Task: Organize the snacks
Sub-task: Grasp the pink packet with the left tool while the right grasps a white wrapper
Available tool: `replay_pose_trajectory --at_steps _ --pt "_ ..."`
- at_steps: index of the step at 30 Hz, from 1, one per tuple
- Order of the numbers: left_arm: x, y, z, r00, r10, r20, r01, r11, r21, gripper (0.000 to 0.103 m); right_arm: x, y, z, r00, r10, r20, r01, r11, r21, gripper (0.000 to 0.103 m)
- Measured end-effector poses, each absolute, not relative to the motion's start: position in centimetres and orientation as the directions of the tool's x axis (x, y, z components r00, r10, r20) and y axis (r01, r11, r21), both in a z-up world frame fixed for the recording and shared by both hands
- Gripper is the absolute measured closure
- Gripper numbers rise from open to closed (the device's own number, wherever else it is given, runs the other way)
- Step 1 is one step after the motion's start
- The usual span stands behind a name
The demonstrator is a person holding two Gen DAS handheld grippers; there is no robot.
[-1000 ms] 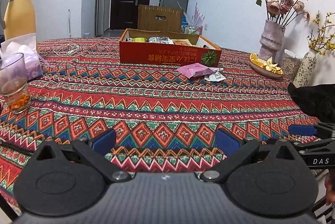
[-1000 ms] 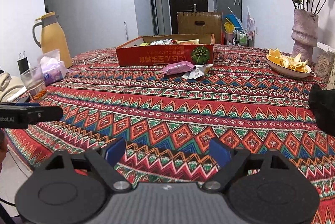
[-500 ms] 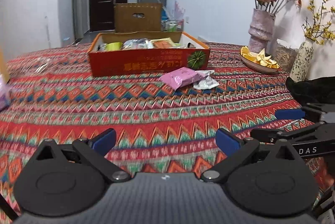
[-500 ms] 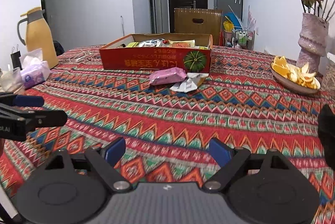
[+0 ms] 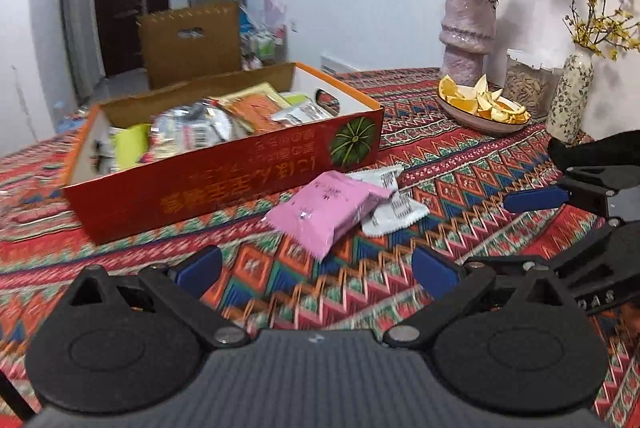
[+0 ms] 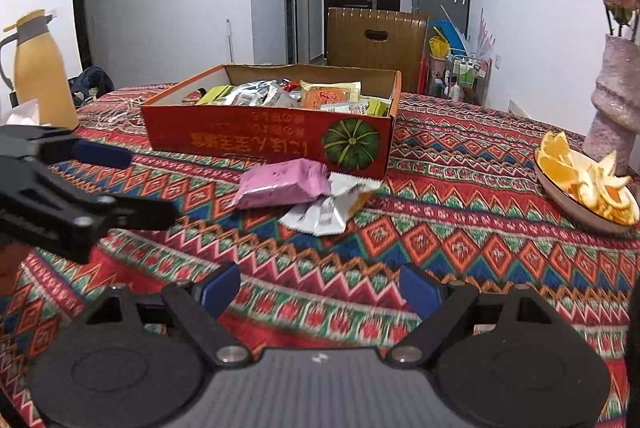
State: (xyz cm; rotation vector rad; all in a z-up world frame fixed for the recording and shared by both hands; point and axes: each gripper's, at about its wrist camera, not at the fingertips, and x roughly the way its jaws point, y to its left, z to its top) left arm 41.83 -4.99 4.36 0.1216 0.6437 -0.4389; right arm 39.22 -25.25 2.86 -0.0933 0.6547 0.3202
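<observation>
A pink snack packet (image 5: 328, 207) (image 6: 284, 183) lies on the patterned tablecloth in front of a red cardboard box (image 5: 224, 171) (image 6: 272, 139) that holds several snack packets. A white packet (image 5: 394, 207) (image 6: 328, 207) lies partly under the pink one. My left gripper (image 5: 316, 268) is open and empty, just short of the pink packet. My right gripper (image 6: 320, 288) is open and empty, further back from the packets. The right gripper also shows at the right of the left wrist view (image 5: 536, 197), and the left gripper at the left of the right wrist view (image 6: 104, 153).
A plate of orange peels (image 5: 480, 107) (image 6: 580, 183), a pink vase with dried roses (image 5: 466, 39) and a small flowered vase (image 5: 568, 95) stand at the right. A yellow thermos (image 6: 40, 83) stands at the far left. A wooden chair (image 6: 376, 43) is behind the table.
Both grippers have moved forward across the table toward the box and the two packets, which now look much larger. Both stay open and empty.
</observation>
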Motion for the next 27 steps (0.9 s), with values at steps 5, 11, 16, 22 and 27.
replay_pose_trajectory --at_steps 5,11,16,22,27 --pt "46.6 -6.2 2.3 0.661 -0.409 -0.629 0.515 0.857 -0.016 0.0 42.2 -25.2 2.8 0.742 0.253 -0.62 -0.33 0.944 -0.009 0.017" --pt "50.8 -7.8 0.6 0.633 -0.472 -0.614 0.591 0.807 -0.011 0.0 44.9 -25.8 2.7 0.744 0.233 -0.627 -0.314 0.949 -0.02 0.017" --pt "53.0 -7.9 -0.7 0.581 -0.511 -0.633 0.591 0.8 -0.104 0.002 46.3 -25.9 2.1 0.717 0.266 -0.644 -0.332 0.943 0.019 0.017" --pt "51.8 -6.3 -0.4 0.582 -0.544 -0.604 0.604 0.787 -0.128 0.028 47.8 -25.1 1.1 0.694 0.301 -0.654 -0.35 0.935 0.059 0.017" --pt "50.3 -4.3 0.2 0.635 -0.423 -0.647 0.497 0.864 -0.077 0.029 49.2 -23.9 0.4 0.695 0.307 -0.65 -0.355 0.933 0.061 0.019"
